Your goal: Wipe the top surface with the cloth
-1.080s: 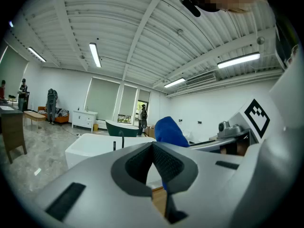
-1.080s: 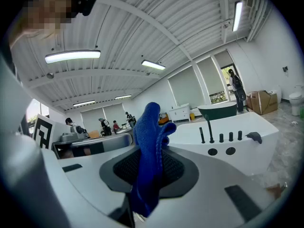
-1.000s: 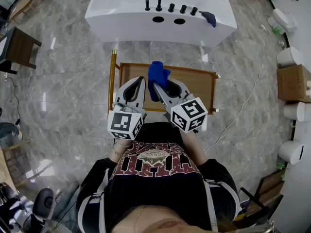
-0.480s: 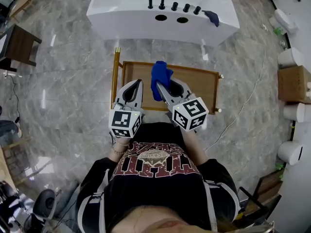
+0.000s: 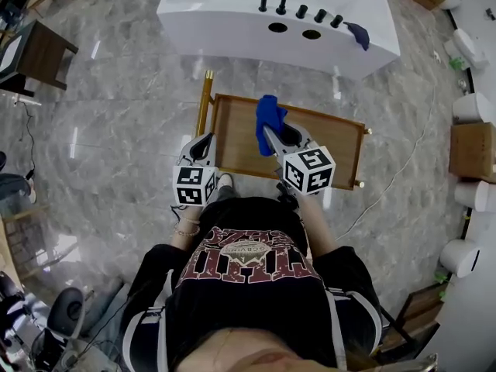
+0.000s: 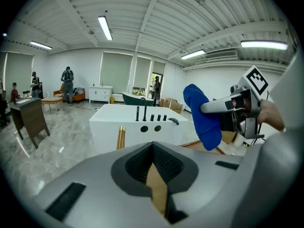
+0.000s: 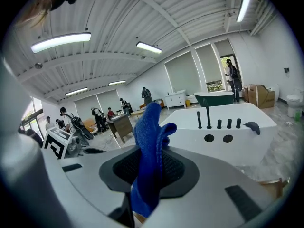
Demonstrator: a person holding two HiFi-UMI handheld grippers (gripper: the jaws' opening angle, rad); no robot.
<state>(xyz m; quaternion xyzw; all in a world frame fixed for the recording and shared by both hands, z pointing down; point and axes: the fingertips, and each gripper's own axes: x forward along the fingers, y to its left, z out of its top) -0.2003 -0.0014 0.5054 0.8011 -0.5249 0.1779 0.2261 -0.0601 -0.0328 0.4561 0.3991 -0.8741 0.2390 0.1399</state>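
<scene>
Steep view down on a person standing at a low wooden bench (image 5: 240,142) with brass rails, on a grey marble floor (image 5: 116,115). Beyond the bench, a white tub (image 5: 225,18) with black taps (image 5: 302,11) and a dark rag (image 5: 358,31) on its rim.

In the right gripper (image 5: 269,132), a blue cloth (image 5: 266,117). Jaws clenched on it, with the fabric pinched between the pads, a bunched end poking up past the tips and the rest hanging below. Held over the far part of the bench top. Touching the wood or just above it: impossible to tell.

To the left, the left gripper (image 5: 204,142), by the near left corner of the bench and well apart from the cloth. Jaws pressed together at the tips, nothing between them. Behind the tips, only a sliver of brown showing through the narrow gap.

Farther off in the two gripper views, a large bright hall with strip lights (image 6: 105,27) on a ribbed ceiling and pale blinds (image 6: 116,70) along the wall. Also a dark desk (image 6: 31,115), and several people (image 6: 67,82) standing far back.
</scene>
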